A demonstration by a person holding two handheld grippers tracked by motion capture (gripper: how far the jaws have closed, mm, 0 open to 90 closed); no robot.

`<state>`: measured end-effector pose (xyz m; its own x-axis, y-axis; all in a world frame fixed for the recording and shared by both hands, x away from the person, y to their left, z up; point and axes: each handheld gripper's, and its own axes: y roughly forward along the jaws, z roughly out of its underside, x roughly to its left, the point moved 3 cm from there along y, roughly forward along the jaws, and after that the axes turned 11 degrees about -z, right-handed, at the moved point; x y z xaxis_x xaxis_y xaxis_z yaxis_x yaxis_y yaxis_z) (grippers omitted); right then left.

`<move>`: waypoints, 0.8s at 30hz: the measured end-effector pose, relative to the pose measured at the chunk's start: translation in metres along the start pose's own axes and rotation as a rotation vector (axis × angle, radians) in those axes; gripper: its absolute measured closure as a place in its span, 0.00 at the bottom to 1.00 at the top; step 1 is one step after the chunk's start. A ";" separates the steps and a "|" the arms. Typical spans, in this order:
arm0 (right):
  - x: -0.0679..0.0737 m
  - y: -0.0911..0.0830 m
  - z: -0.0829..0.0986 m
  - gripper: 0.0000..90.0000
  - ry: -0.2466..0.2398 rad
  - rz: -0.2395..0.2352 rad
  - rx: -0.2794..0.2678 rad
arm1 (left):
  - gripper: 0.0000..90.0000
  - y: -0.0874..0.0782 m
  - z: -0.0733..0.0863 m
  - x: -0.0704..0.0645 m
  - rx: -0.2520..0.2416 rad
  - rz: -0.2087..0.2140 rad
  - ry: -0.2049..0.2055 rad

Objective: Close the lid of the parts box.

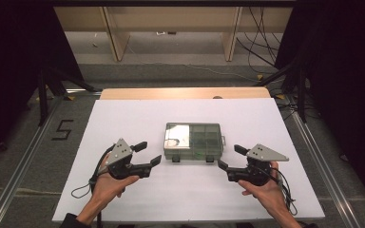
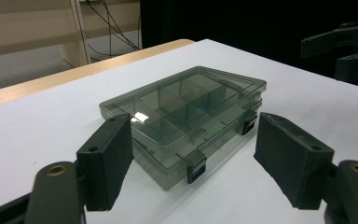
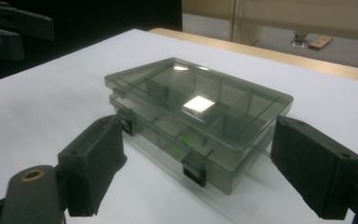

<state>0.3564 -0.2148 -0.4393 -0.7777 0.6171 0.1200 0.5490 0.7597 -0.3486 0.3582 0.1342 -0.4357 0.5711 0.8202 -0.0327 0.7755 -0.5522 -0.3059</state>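
White board covers the table (image 1: 123, 118), with a wooden edge along its far side. Both grippers have their jaws spread wide and hold nothing. Between them, nearer the far side, lies the smoky clear compartment box (image 1: 193, 141), lid shut, its two dark latches (image 2: 196, 168) facing the person. To the box's left the left gripper (image 1: 148, 153) hovers just short of it; to its right sits the right gripper (image 1: 232, 156), equally near. Left of the box, on the floor, a "5" (image 1: 63, 129) is marked.

The compartment box's (image 1: 193, 141) contents were too dim to tell; glare hid one corner cell, and table (image 1: 123, 118) edges ran out of both gripper views.
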 end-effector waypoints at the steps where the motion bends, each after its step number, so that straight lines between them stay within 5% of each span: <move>1: 0.001 -0.001 0.000 0.20 -0.002 0.004 -0.004 | 0.30 -0.001 0.000 0.000 0.000 -0.001 -0.001; 17: 0.013 -0.008 0.007 0.19 -0.010 -0.012 -0.014 | 0.25 -0.013 0.003 -0.002 -0.018 -0.008 -0.015; 24: 0.018 -0.014 0.008 0.19 0.023 -0.026 -0.017 | 0.23 -0.016 0.004 -0.008 -0.022 0.005 0.001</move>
<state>0.3328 -0.2160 -0.4394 -0.7843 0.6019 0.1503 0.5344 0.7785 -0.3292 0.3402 0.1369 -0.4349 0.5749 0.8175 -0.0330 0.7787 -0.5591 -0.2848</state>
